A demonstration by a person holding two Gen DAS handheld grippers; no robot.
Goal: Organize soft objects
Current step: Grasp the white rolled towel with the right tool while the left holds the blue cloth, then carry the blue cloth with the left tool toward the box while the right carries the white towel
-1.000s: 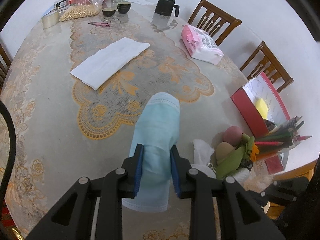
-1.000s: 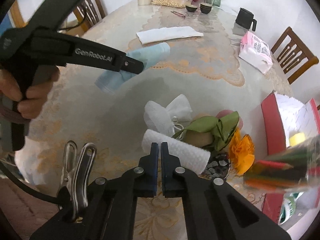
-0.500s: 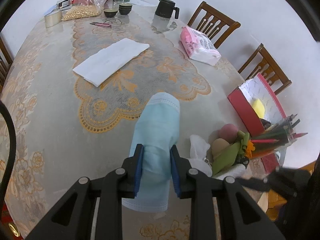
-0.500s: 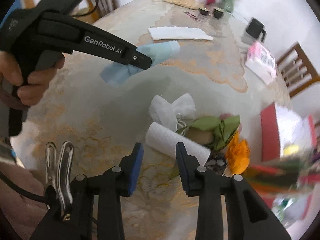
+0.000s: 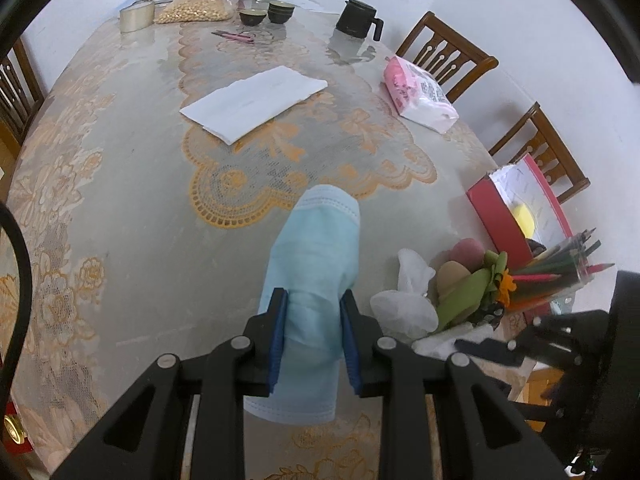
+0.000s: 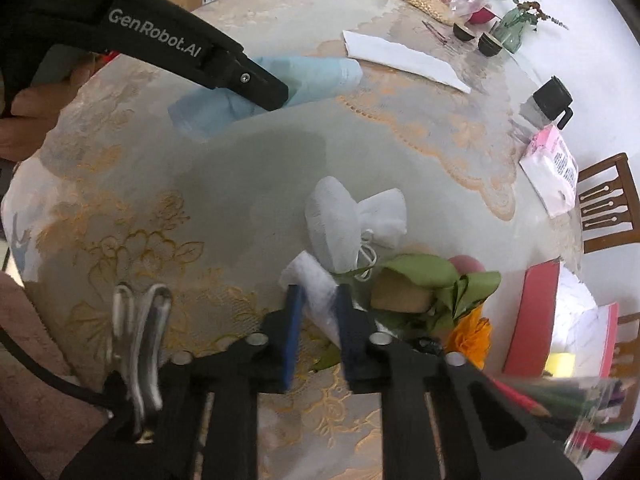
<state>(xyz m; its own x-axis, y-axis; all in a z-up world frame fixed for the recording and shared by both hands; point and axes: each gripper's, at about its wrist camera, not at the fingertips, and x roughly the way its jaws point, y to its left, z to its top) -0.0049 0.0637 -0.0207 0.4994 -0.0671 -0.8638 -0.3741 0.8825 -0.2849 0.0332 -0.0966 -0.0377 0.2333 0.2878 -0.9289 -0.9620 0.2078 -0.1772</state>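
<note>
the right gripper tilts steeply down at the table's near edge, its jaws closing around a white textured rolled cloth that lies against the green fabric leaves; whether the pads press it yet is unclear. the left gripper, gripped by a bare hand, slants down over the lace-patterned tablecloth, its jaws narrowly apart and clamped on a pale blue folded face mask held off the table. its black body reads "genrobot.ai". farther off lies a pink-and-white tissue pack, print unreadable.
</note>
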